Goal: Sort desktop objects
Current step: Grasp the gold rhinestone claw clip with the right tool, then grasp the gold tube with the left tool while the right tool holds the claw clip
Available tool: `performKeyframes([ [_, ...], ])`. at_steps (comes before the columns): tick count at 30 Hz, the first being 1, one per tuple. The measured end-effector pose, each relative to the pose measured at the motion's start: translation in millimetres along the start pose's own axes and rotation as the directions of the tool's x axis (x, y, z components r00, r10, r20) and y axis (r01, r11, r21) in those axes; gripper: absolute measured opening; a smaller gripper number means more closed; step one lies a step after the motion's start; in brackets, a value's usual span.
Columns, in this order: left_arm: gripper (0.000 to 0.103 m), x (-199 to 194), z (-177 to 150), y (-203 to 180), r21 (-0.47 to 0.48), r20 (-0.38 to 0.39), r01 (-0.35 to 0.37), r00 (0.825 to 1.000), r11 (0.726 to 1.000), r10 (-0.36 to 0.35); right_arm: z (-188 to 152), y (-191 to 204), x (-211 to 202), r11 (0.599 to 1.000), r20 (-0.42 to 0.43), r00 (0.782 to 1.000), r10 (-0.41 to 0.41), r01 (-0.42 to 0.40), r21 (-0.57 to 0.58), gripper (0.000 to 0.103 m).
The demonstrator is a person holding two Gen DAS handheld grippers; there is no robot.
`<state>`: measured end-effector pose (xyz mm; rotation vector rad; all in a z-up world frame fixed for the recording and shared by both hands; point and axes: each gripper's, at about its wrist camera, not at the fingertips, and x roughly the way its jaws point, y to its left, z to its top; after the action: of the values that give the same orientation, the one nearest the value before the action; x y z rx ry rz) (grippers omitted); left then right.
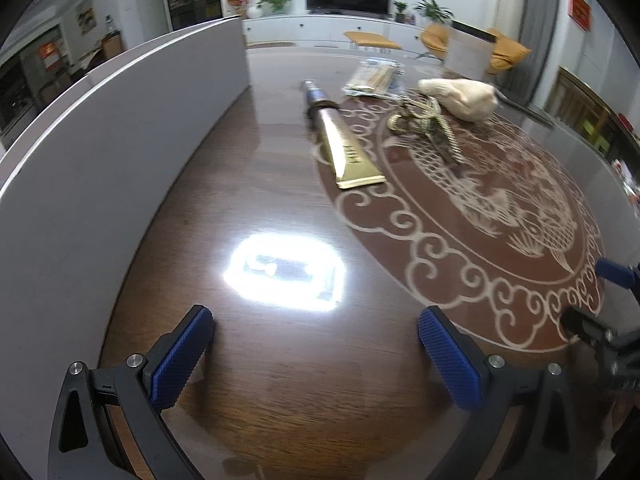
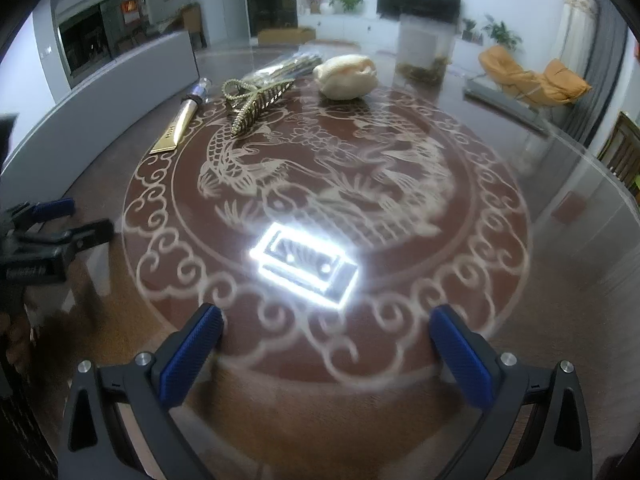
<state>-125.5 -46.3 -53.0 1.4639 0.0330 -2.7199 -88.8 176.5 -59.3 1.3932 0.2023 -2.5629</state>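
Dark glossy wood with a pale fish medallion point(image 1: 472, 184) spreads ahead of the left gripper point(image 1: 316, 344) in its own view; its blue pads stand wide apart and hold nothing, hovering over bare table and a lamp glare. Ahead and slightly right lies the gold tube point(image 1: 348, 148), its dark cap pointing away; beyond it sit a packet of sticks point(image 1: 374, 76), a gold hair clip point(image 1: 424, 124) and a cream pouch point(image 1: 460, 98). A grey panel point(image 1: 120, 152) walls off the left side — something this view shows at full length. To start well, I judge the tube the nearest pick: approach along the table and straddle its narrow body crosswise.

From the right wrist, the right gripper point(image 2: 326, 344) is likewise spread wide and empty, over the medallion's near rim. The same things lie far ahead and left of it — tube point(image 2: 176, 128), hair clip point(image 2: 256, 100), packet point(image 2: 288, 66), pouch point(image 2: 346, 76). Only here does a clear container point(image 2: 424, 50) show plainly beyond the pouch, and the left gripper point(image 2: 68, 216) appears at the left edge.
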Motion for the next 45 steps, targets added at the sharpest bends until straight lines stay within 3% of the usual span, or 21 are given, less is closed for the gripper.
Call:
performKeyframes([
  [2, 0.103, 0.0, -0.3, 1.1, -0.005, 0.003, -0.004, 1.0, 1.0, 0.004, 34.3, 8.8, 11.9, 0.997, -0.012, 0.997, 0.07, -0.069, 0.029, 0.099],
  [6, 0.103, -0.8, -1.3, 1.5, -0.005, 0.012, -0.004, 1.0, 1.0, 0.004, 104.6, 37.4, 35.9, 0.99, 0.024, 0.991, 0.129, -0.13, 0.05, 0.099],
  [10, 0.103, -1.6, -1.8, 2.0, -0.006, 0.02, -0.004, 1.0, 1.0, 0.004, 158.0, 66.2, 75.0, 0.988, 0.003, 0.991, 0.134, -0.134, 0.074, 0.099],
  [13, 0.103, -1.2, -1.7, 2.0, -0.008, 0.024, -0.005, 1.0, 1.0, 0.005, 177.2, 77.9, 100.1, 0.989, -0.024, 0.993, 0.117, -0.115, 0.093, 0.097],
  [14, 0.103, -0.9, -1.3, 1.9, -0.008, 0.025, -0.005, 1.0, 1.0, 0.006, 181.9, 79.9, 106.0, 0.99, -0.023, 0.994, 0.104, -0.102, 0.1, 0.093],
  [16, 0.103, -0.6, -0.7, 1.8, -0.009, 0.026, -0.005, 1.0, 1.0, 0.005, 185.7, 83.0, 106.0, 0.992, 0.007, 0.997, 0.08, -0.08, 0.095, 0.068],
  [17, 0.103, -0.5, -0.5, 1.7, -0.009, 0.026, -0.005, 1.0, 1.0, 0.005, 186.1, 84.1, 105.1, 0.993, 0.015, 0.997, 0.074, -0.075, 0.095, 0.063],
  [18, 0.103, -0.5, -0.2, 1.7, -0.009, 0.026, -0.005, 1.0, 1.0, 0.005, 184.7, 83.7, 103.6, 0.991, 0.026, 0.996, 0.087, -0.09, 0.098, 0.055],
  [21, 0.103, 0.5, 0.8, 1.9, -0.01, 0.026, -0.005, 1.0, 1.0, 0.005, 171.6, 81.2, 95.1, 0.992, 0.033, 0.995, 0.099, -0.101, 0.077, 0.046],
  [24, 0.103, 1.2, 0.7, 2.5, -0.011, 0.027, -0.005, 1.0, 1.0, 0.006, 141.8, 72.8, 74.9, 0.995, 0.032, 0.995, 0.091, -0.092, 0.044, 0.046],
  [28, 0.103, 1.0, 0.0, 3.1, -0.014, 0.029, -0.007, 1.0, 1.0, 0.008, 81.3, 59.9, 34.5, 1.0, 0.062, 0.998, 0.023, -0.022, -0.013, 0.046],
  [34, 0.103, 1.2, -0.2, 3.1, -0.014, 0.029, -0.008, 1.0, 1.0, 0.008, 0.8, 28.1, -17.8, 0.998, 0.094, 0.995, -0.038, 0.034, 0.044, 0.047],
  [35, 0.103, 1.2, -0.3, 3.2, -0.014, 0.029, -0.008, 1.0, 1.0, 0.009, -11.0, 23.5, -24.5, 0.997, 0.105, 0.993, -0.06, 0.053, 0.063, 0.05],
  [37, 0.103, 1.3, 0.2, 3.1, -0.014, 0.029, -0.008, 1.0, 1.0, 0.009, -19.5, 16.0, -28.3, 0.993, 0.107, 0.99, -0.089, 0.081, 0.081, 0.071],
  [41, 0.103, 1.3, -0.2, 3.3, -0.013, 0.03, -0.008, 1.0, 1.0, 0.009, -22.0, 3.8, -25.4, 0.994, 0.081, 0.994, -0.077, 0.07, 0.084, 0.077],
  [45, 0.103, 1.5, -0.8, 3.3, -0.014, 0.029, -0.009, 1.0, 1.0, 0.009, -24.6, -1.6, -19.8, 0.992, 0.065, 0.995, -0.076, 0.069, 0.105, 0.092],
])
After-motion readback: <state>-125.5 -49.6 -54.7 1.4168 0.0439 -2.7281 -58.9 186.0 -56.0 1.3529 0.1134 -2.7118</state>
